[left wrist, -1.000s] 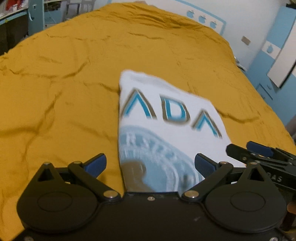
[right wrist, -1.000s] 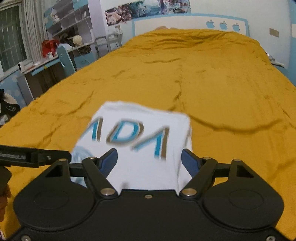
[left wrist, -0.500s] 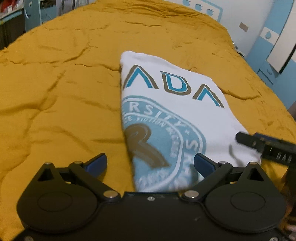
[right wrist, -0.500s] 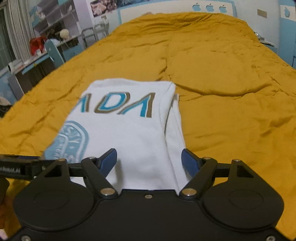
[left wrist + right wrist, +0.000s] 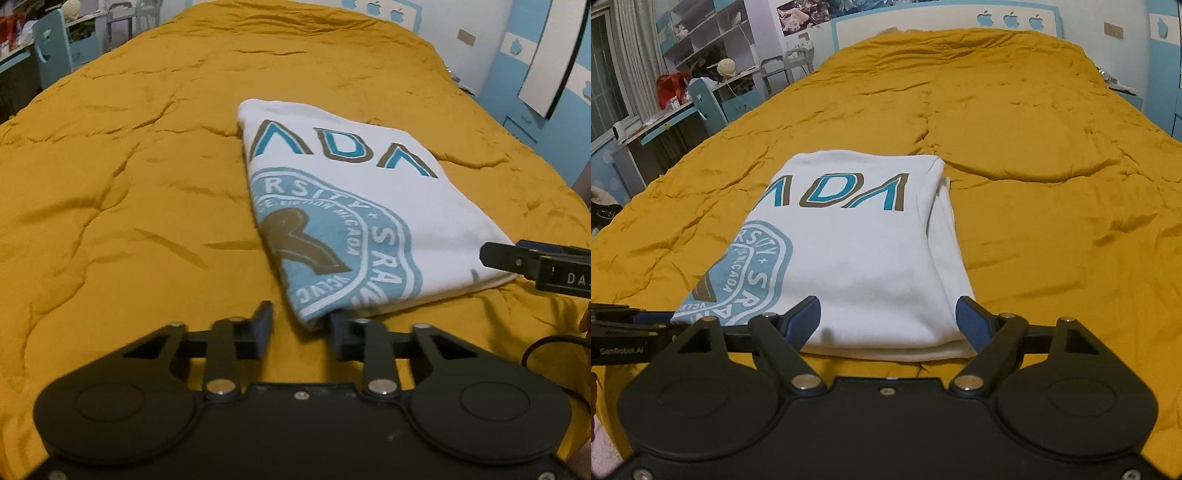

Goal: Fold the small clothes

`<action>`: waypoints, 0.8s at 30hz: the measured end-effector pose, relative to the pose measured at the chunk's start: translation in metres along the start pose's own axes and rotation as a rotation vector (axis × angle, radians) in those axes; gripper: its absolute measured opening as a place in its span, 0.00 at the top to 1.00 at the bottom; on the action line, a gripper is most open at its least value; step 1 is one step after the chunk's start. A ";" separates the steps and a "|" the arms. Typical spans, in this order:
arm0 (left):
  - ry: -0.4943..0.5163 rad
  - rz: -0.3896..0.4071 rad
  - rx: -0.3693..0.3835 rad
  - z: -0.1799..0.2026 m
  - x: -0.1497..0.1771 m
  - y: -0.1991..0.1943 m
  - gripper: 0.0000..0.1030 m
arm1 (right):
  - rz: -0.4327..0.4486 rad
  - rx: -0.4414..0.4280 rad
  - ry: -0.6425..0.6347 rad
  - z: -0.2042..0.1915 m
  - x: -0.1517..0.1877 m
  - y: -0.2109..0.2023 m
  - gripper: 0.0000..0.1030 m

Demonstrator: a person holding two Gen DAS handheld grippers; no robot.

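Observation:
A white T-shirt (image 5: 354,206) with blue and brown print lies folded into a rectangle on the mustard bedspread (image 5: 129,177). It also shows in the right wrist view (image 5: 864,258). My left gripper (image 5: 301,334) is partly open and empty, just in front of the shirt's near left corner; its right fingertip (image 5: 341,334) sits at the shirt's edge. My right gripper (image 5: 888,314) is open wide and empty, its fingers either side of the shirt's near right edge. It shows at the right of the left wrist view (image 5: 535,262).
The bedspread (image 5: 1052,184) covers the whole bed, wrinkled. A desk with a blue chair (image 5: 709,103) and shelves stands off the bed's left side. A blue cabinet (image 5: 524,110) stands at the right. The headboard (image 5: 942,18) is at the far end.
The shirt has dropped flat onto the bed. Both grippers have drawn back from it. The left gripper's jaws have narrowed from wide open to partly open.

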State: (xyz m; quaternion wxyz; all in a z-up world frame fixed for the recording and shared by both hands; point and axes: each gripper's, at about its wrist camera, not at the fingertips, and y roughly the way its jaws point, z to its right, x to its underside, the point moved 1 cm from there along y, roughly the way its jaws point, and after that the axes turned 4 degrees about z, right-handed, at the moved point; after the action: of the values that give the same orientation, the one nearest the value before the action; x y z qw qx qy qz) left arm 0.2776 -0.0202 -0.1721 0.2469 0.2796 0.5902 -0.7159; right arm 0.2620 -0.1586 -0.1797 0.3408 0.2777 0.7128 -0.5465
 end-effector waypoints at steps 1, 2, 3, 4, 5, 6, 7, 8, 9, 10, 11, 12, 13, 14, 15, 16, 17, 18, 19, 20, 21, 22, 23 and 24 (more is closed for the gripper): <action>0.002 0.008 0.004 0.002 0.000 0.001 0.84 | 0.000 0.003 0.000 0.000 0.000 0.000 0.20; 0.006 0.020 0.002 0.006 0.000 -0.001 0.88 | 0.000 0.005 -0.001 -0.001 0.001 0.001 0.20; 0.011 0.038 -0.008 0.008 0.000 -0.004 0.90 | -0.002 0.008 -0.004 -0.001 0.001 0.003 0.20; 0.010 0.051 -0.013 0.008 0.000 -0.007 0.91 | -0.007 0.012 -0.010 -0.001 0.002 0.004 0.20; -0.003 0.058 -0.018 0.006 0.000 -0.010 0.93 | -0.010 0.014 -0.016 -0.001 0.003 0.004 0.20; -0.019 0.057 -0.022 0.003 0.000 -0.013 0.93 | -0.013 0.018 -0.023 -0.001 0.004 0.004 0.20; -0.038 0.047 -0.028 -0.004 0.000 -0.012 0.92 | -0.016 0.022 -0.029 -0.001 0.004 0.005 0.20; -0.066 0.027 -0.031 -0.012 0.003 -0.008 0.91 | -0.020 0.027 -0.032 0.000 0.005 0.006 0.20; -0.099 -0.001 -0.030 -0.018 0.008 -0.001 0.89 | -0.033 0.034 -0.031 0.002 0.006 0.009 0.20; -0.128 -0.020 -0.021 -0.023 0.012 0.005 0.89 | -0.043 0.039 -0.026 0.003 0.007 0.012 0.20; -0.133 -0.022 -0.022 -0.023 0.015 0.007 0.89 | -0.050 0.041 -0.018 0.005 0.009 0.013 0.20; -0.109 -0.018 -0.032 -0.019 0.014 0.005 0.90 | -0.058 0.043 -0.010 0.008 0.010 0.015 0.20; -0.095 -0.017 -0.032 -0.015 0.013 0.002 0.91 | -0.074 0.045 0.005 0.011 0.011 0.016 0.20; -0.101 -0.016 -0.023 -0.013 0.010 -0.003 0.91 | -0.083 0.040 0.027 0.014 0.010 0.015 0.20; -0.108 -0.014 -0.008 -0.012 0.006 -0.010 0.87 | -0.086 0.035 0.045 0.016 0.009 0.013 0.20; -0.106 0.001 -0.003 -0.010 0.003 -0.019 0.85 | -0.078 0.034 0.051 0.017 0.006 0.010 0.20; -0.101 0.028 -0.009 -0.007 -0.001 -0.030 0.72 | -0.054 0.034 0.044 0.016 0.003 0.004 0.20; -0.098 0.052 -0.016 -0.005 -0.004 -0.038 0.45 | -0.030 0.033 0.035 0.014 -0.001 0.000 0.20; -0.095 0.092 -0.026 -0.003 -0.010 -0.048 0.33 | -0.012 0.027 0.030 0.013 -0.004 -0.004 0.20; -0.093 0.133 -0.026 0.000 -0.015 -0.055 0.20 | 0.005 0.014 0.026 0.010 -0.009 -0.007 0.20; -0.089 0.164 -0.016 0.002 -0.021 -0.059 0.17 | 0.015 -0.001 0.023 0.009 -0.012 -0.008 0.20; -0.082 0.191 0.012 0.006 -0.026 -0.061 0.16 | 0.023 -0.015 0.019 0.006 -0.014 -0.009 0.20; -0.081 0.202 0.040 0.010 -0.031 -0.060 0.15 | 0.034 -0.029 0.011 0.003 -0.015 -0.009 0.20; -0.085 0.198 0.053 0.013 -0.034 -0.055 0.15 | 0.044 -0.040 0.000 0.000 -0.015 -0.008 0.20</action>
State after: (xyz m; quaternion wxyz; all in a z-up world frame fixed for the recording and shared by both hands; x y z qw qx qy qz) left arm 0.2632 -0.0217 -0.1078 0.3337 0.3126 0.5295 -0.7145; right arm 0.2649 -0.1609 -0.1625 0.3583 0.2865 0.7171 -0.5247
